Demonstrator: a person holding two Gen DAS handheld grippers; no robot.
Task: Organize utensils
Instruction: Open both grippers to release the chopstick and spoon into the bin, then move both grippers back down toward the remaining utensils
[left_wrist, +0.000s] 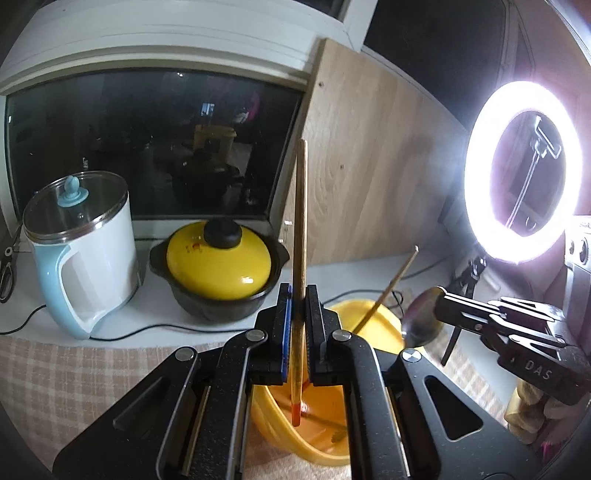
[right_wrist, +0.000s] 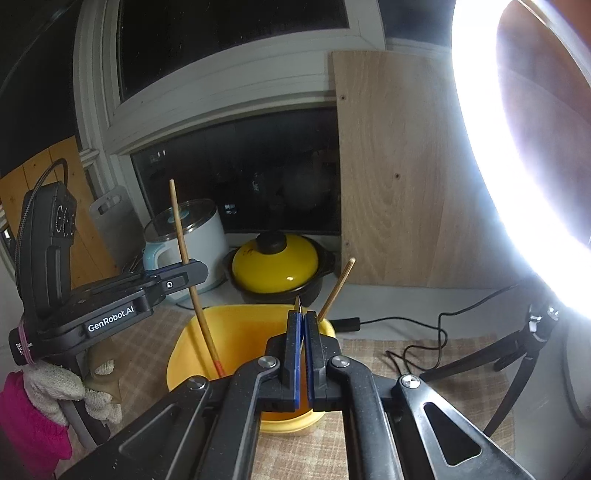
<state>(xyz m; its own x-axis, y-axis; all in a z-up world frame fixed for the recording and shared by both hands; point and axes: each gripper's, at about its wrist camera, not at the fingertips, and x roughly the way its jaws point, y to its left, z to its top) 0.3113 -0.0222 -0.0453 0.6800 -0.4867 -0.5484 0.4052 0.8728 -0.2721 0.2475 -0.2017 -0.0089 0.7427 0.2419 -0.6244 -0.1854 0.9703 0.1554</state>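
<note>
Lowering the chopstick (left_wrist: 300, 258) into the yellow container (left_wrist: 384, 314) is judged to be the step in hand. The chopstick is pinched upright between the closed jaws of the left tool (left_wrist: 298, 306), its red tip already inside the container's mouth. It is best kept near vertical and let down until the tip meets the bottom before the jaws are parted, so that it leans on the rim beside the second chopstick (left_wrist: 388, 291) already propped there, rather than tipping out.

The right tool (right_wrist: 303, 328) is clamped shut on a thin metal handle, seen edge-on between the pads; from the left wrist view it is shown to be a spoon (left_wrist: 423, 321), held just beside the container's right rim. Room should be left between the two tools so that neither utensil is knocked.

The container stands on a checked cloth on the surface, near its front edge; a yellow-lidded pot (left_wrist: 218, 266) and a white kettle (left_wrist: 81, 254) are set behind, toward the back edge. A ring light (left_wrist: 480, 166) glares at the right.

"GenRobot.AI" can be read on the left tool, and "DAS" on the right one; other small print is too blurred.
</note>
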